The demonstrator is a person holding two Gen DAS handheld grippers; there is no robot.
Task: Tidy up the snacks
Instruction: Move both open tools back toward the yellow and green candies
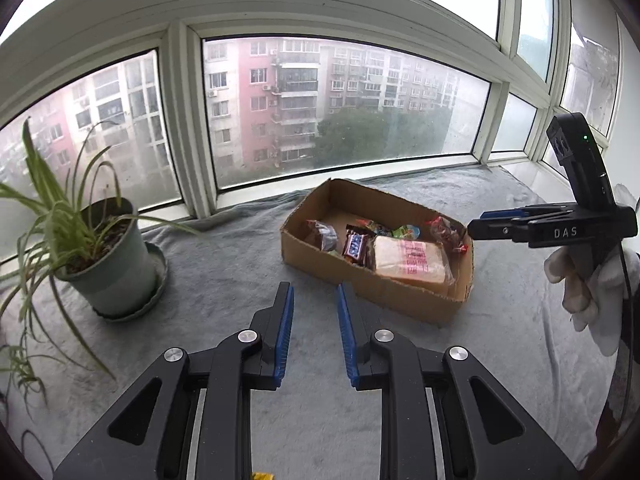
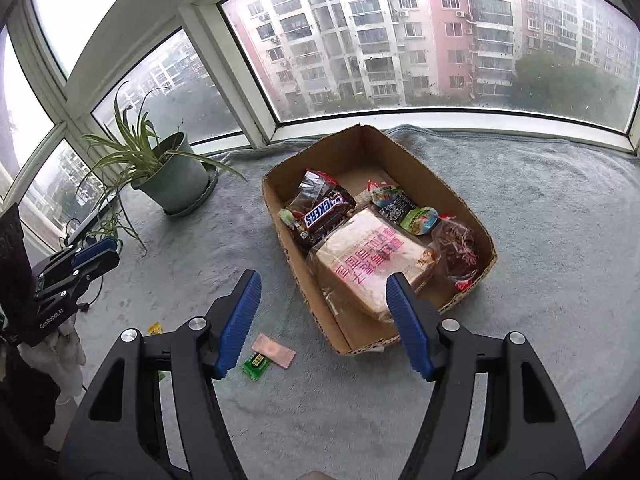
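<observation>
While both grippers hang over the grey blanket, neither has anything between its fingers.

Right gripper (image 2: 322,300): fingers spread wide, blue pads bare; it hovers above the near end of the cardboard box (image 2: 280,216), its right finger (image 2: 408,328) over the box's near corner.

Left gripper (image 1: 315,312): fingers parted by a narrower gap, nothing gripped; it points at the blanket just short of the box's near long wall.

Person's hand: a white-gloved hand (image 1: 588,284) holds the right gripper's handle, seen from the left wrist camera.

Cardboard box: open-topped, lying at an angle on the blanket near the window (image 2: 440,40).

Snacks in the box: a wrapped bread loaf (image 2: 368,264) with pink print fills the near half; a Snickers bar (image 2: 324,212) leans on its far-left edge; a clear bag of dark red snacks (image 2: 456,252) sits against the right wall; a small green-lidded cup (image 2: 420,220) and other small packets lie behind the loaf.

Snacks outside the box: a pink sachet (image 2: 274,350) and a green sachet (image 2: 257,365) touch each other on the blanket beside the box's near corner — just past the right gripper's left finger; a small yellow packet (image 2: 155,328) lies further left.

Blanket (image 2: 540,260): grey, fuzzy, covering the sill area.

Potted plant (image 2: 176,176): spider plant in a grey-green pot on a saucer — well left of the box.
</observation>
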